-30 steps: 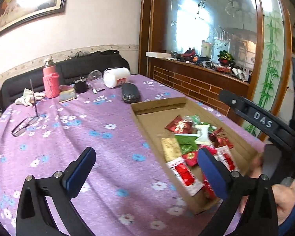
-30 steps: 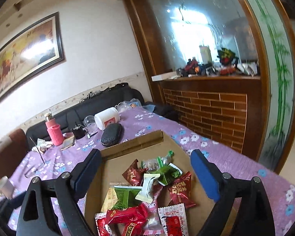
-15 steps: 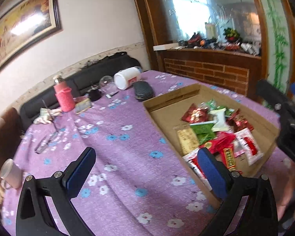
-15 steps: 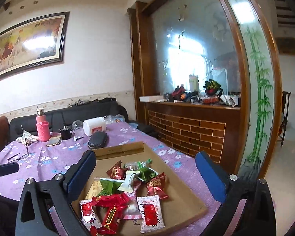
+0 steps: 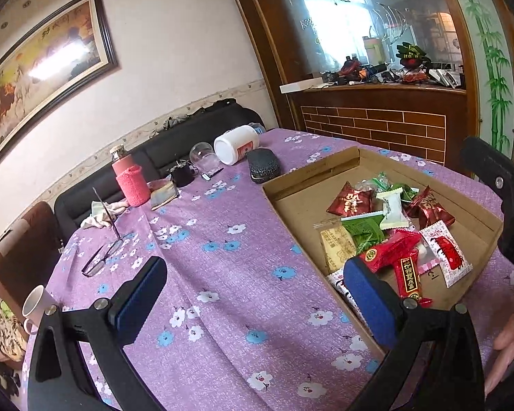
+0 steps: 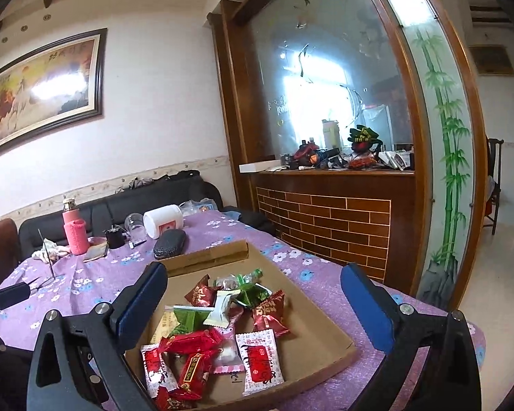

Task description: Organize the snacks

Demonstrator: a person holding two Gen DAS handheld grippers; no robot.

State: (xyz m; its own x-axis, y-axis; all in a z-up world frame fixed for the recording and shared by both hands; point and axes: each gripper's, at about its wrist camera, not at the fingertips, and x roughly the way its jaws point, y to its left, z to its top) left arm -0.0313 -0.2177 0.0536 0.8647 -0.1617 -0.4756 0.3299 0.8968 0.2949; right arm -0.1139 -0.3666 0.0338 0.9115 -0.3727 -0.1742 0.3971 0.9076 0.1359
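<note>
Right now your left gripper (image 5: 253, 291) hovers over the tabletop (image 5: 222, 257), jaws spread wide and holding nothing, its flat blue pads (image 5: 138, 294) facing each other across the purple floral cloth. Your right gripper (image 6: 253, 301) hangs just above the cardboard tray (image 6: 325, 352), jaws equally wide and empty.

The snacks (image 6: 222, 325) lie in a loose heap inside that shallow, brown, low-walled tray, toward its near end. They are crinkly foil and plastic packets: glossy red pillows, a dark green wrapper (image 6: 192, 316), a white one (image 5: 394, 210), maroon pyramid-shaped sachets (image 5: 351, 200) and a flat red-and-white packet (image 6: 260, 359).

Well apart from the tray, at the far side of the cloth, stand a pink bottle in a knitted sleeve (image 5: 128, 179), a white cylindrical jar on its side (image 5: 236, 144), an oval black textured case (image 5: 264, 169) and thin-framed glasses (image 5: 101, 257).
</note>
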